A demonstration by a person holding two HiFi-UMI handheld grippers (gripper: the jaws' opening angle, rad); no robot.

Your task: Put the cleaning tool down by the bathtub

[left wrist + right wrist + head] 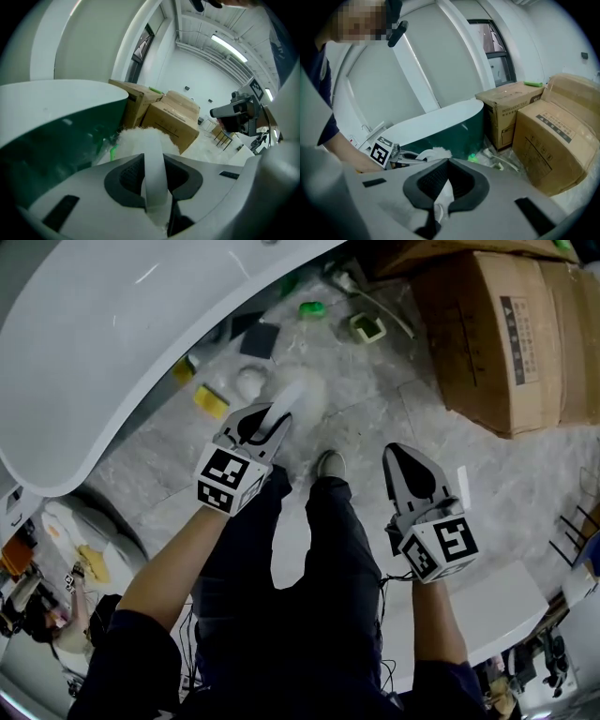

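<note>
The cleaning tool is white, with a flat handle and a fluffy head. My left gripper is shut on its handle, and the fluffy head sticks out past the jaws, low over the marble floor beside the bathtub. In the left gripper view the tub's dark green side fills the left. My right gripper hangs to the right of the person's legs, its jaw tips touching and nothing held. The right gripper view shows the left gripper's marker cube below the bathtub.
Large cardboard boxes stand at the right, close to the tub's end. On the floor by the tub lie yellow sponges, a green item, a small square container and a dark pad. The person's shoe is between the grippers.
</note>
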